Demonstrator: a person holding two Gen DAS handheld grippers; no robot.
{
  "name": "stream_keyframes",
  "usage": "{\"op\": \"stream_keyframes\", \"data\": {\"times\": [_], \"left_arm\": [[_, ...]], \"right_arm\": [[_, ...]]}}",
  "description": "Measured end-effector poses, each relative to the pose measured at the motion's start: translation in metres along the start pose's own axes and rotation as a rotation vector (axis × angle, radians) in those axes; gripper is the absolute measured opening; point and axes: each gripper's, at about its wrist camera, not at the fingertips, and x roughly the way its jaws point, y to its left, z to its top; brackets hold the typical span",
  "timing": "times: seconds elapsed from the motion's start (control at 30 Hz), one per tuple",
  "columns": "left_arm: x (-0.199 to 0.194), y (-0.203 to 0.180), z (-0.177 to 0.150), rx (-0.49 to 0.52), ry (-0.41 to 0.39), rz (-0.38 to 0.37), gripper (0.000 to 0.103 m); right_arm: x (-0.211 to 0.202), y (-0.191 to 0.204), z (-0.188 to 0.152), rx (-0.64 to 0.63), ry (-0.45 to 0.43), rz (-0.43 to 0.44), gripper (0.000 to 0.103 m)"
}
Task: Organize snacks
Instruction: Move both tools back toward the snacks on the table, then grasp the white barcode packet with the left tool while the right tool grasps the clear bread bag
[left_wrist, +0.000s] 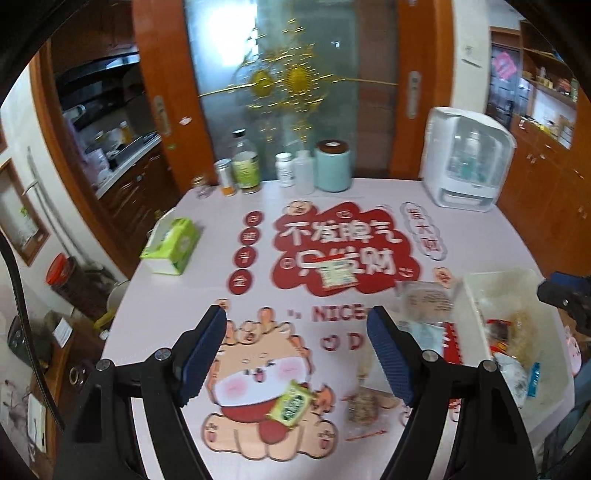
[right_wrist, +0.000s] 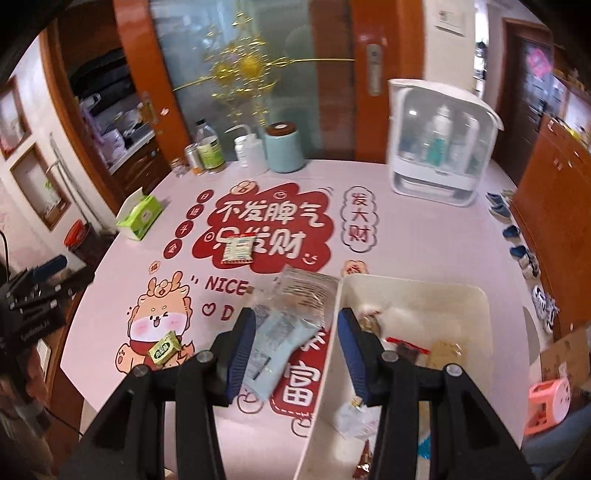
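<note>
Both tongs open and empty; green snack packet (left_wrist: 291, 404) lies lower centre between left tongs (left_wrist: 295, 358), nearer than right tongs (right_wrist: 297, 354) by bin (right_wrist: 413, 291)

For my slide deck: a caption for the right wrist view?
Open right claw hovers over the white plastic bin's rim, snack packets scattered on the pink printed tablecloth.

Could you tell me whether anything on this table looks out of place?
Yes: several snacks lie outside the white bin. A green candy sits on the cartoon print, a striped packet on the red lettering, and clear and pale-blue packets overlap beside the bin's left wall.
</note>
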Motion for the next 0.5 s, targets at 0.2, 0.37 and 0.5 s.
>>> {"op": "stream_keyframes", "data": {"times": [0.2, 0.37, 0.5], "left_arm": [[0.032, 0.024, 0.026, 0.023, 0.028, 0.012, 0.079], [0.084, 0.020, 0.061, 0.095, 0.084, -0.023, 0.079], [0.135, 0.006, 0.085, 0.138, 0.142, -0.065, 0.079]], "right_arm": [[0.045, 0.011, 0.026, -0.001, 0.082, 0.030, 0.047], [0.110, 0.016, 0.050, -0.086, 0.211, 0.145, 0.047], [0.169, 0.016, 0.055, -0.244, 0.307, 0.085, 0.047]]}}
